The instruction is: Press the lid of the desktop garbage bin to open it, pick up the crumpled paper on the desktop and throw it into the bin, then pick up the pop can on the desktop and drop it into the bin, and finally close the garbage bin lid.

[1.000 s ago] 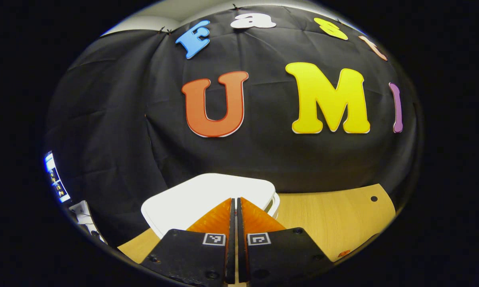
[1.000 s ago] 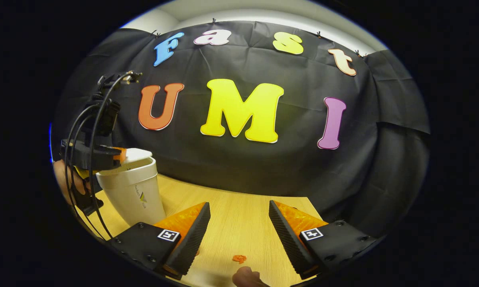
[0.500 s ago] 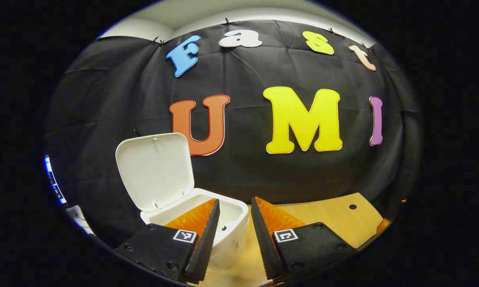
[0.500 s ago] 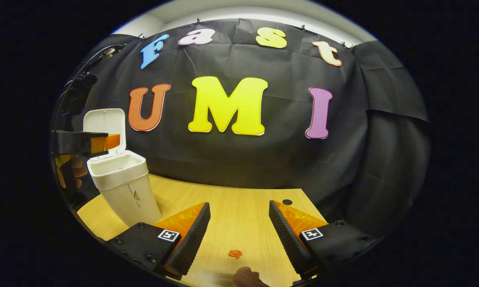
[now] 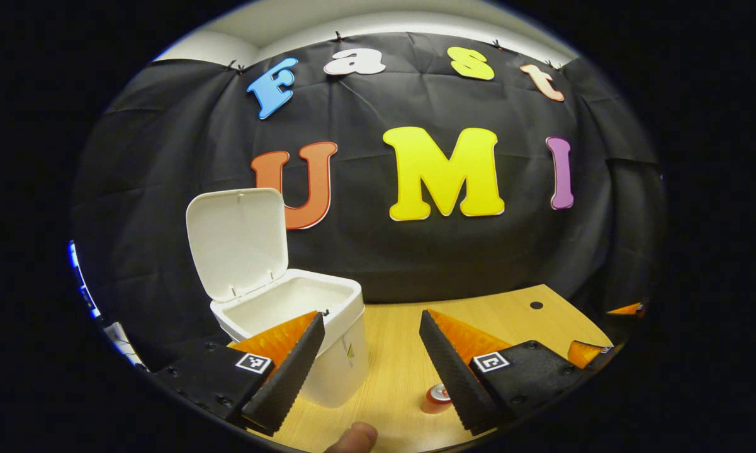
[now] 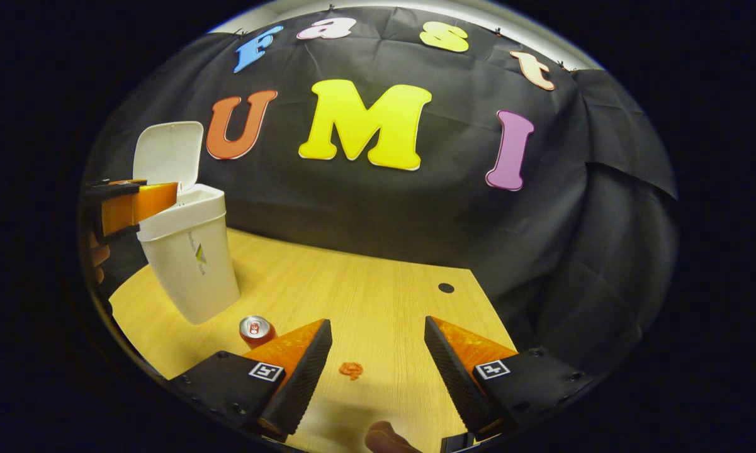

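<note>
The lid (image 5: 238, 242) of the garbage bin (image 6: 189, 264) is seen standing upright behind the open mouth, so the first step can be counted as done. The pop can (image 6: 255, 329) is found upright on the desk (image 6: 378, 302), just in front of the bin and to its right, untouched. A small orange scrap (image 6: 351, 370) lies on the desk further to the right of the bin, past the can; it is judged to be the crumpled paper, though it is too small to be told for certain. Nothing can be made out inside the bin. The left gripper (image 5: 371, 352) is held with its jaws wide apart and empty, near the bin's front wall. The right gripper (image 6: 378, 362) is likewise spread wide with nothing held, the scrap lying between its fingers on the desk below. Left to do: paper in, can in, lid closed.
</note>
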Motion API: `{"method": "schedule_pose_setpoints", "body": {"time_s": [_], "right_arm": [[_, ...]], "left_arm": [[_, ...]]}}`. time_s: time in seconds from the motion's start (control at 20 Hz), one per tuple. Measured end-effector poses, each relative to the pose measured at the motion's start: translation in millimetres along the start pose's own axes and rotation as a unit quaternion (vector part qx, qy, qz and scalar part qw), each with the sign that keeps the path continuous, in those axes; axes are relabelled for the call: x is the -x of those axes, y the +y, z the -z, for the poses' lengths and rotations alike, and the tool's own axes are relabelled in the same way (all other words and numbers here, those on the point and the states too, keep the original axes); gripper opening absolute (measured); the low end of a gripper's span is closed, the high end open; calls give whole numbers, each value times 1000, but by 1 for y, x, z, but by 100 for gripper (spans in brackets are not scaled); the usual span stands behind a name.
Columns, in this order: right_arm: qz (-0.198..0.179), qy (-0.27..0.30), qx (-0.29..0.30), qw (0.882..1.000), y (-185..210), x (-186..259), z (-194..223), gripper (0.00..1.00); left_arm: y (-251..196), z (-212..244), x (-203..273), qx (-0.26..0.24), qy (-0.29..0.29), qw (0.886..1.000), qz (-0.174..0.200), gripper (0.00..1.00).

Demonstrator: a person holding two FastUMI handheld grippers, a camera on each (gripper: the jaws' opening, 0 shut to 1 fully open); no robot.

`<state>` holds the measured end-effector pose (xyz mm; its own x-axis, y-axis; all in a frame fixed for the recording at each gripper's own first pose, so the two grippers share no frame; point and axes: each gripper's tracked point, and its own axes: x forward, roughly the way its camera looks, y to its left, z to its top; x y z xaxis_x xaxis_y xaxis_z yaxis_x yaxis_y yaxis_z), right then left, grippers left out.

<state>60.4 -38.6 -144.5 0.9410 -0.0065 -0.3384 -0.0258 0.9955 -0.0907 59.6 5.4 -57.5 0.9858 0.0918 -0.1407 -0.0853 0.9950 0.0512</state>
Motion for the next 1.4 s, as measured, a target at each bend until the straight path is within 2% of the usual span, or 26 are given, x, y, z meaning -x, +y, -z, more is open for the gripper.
{"method": "schedule_pose_setpoints", "body": {"time_s": [0.25,0.45,0.75,0.9,1.0,1.05,1.1,1.15,1.2,1.25,1.3,1.4], "right_arm": [[-35,57,8,998,12,-40,49,94],[-67,117,5,991,28,-69,93,93],[-77,180,15,981,33,-108,141,94],[-83,212,32,973,32,-122,163,94],[-96,238,23,966,33,-126,175,93],[-101,247,17,964,34,-129,179,89],[-109,252,13,961,37,-131,180,78],[-113,250,18,961,38,-134,179,79],[-114,250,25,961,39,-138,178,70],[-117,252,28,960,41,-138,179,67],[-122,258,29,958,43,-139,179,71],[-127,271,26,954,45,-141,181,70]], "left_arm": [[-19,41,21,-11,45,999,-2,99],[-30,59,25,-24,65,998,-9,99],[-36,81,33,-36,93,995,-26,98],[-34,98,35,-41,115,992,-40,98],[-32,107,37,-44,128,990,-47,98],[-30,112,37,-47,134,989,-51,98],[-29,115,36,-49,139,988,-54,98],[-28,118,35,-49,145,987,-57,98],[-27,120,34,-49,147,986,-60,98],[-27,120,33,-47,147,986,-60,98],[-27,120,32,-45,146,986,-59,98],[-29,121,30,-44,146,987,-53,98]]}}
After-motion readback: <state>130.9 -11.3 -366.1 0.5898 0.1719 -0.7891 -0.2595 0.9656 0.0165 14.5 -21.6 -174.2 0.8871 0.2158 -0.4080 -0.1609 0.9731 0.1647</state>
